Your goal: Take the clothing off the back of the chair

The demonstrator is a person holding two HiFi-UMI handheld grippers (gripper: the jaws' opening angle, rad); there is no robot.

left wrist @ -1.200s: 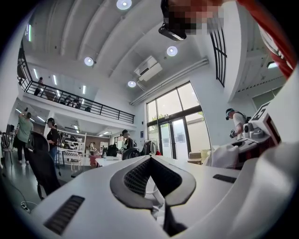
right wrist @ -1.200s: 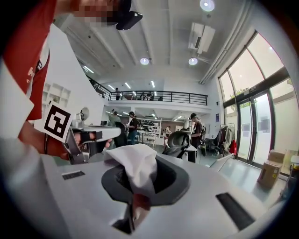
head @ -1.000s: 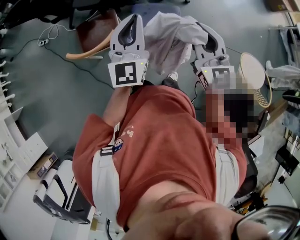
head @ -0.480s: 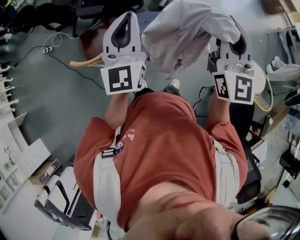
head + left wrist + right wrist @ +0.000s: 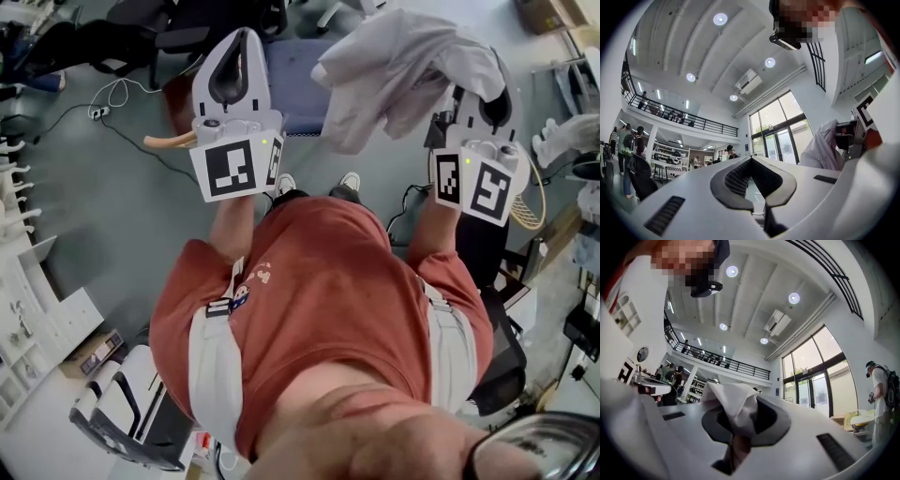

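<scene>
The right gripper had its jaws pinched tight on a bunch of the white clothing. The clothing hung loose from it, up in the air over the grey floor. The left gripper had its jaws pressed together with nothing between them.

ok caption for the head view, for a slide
Right gripper holds the pale clothing up, shut on the cloth; left gripper shut and empty beside it.
</scene>
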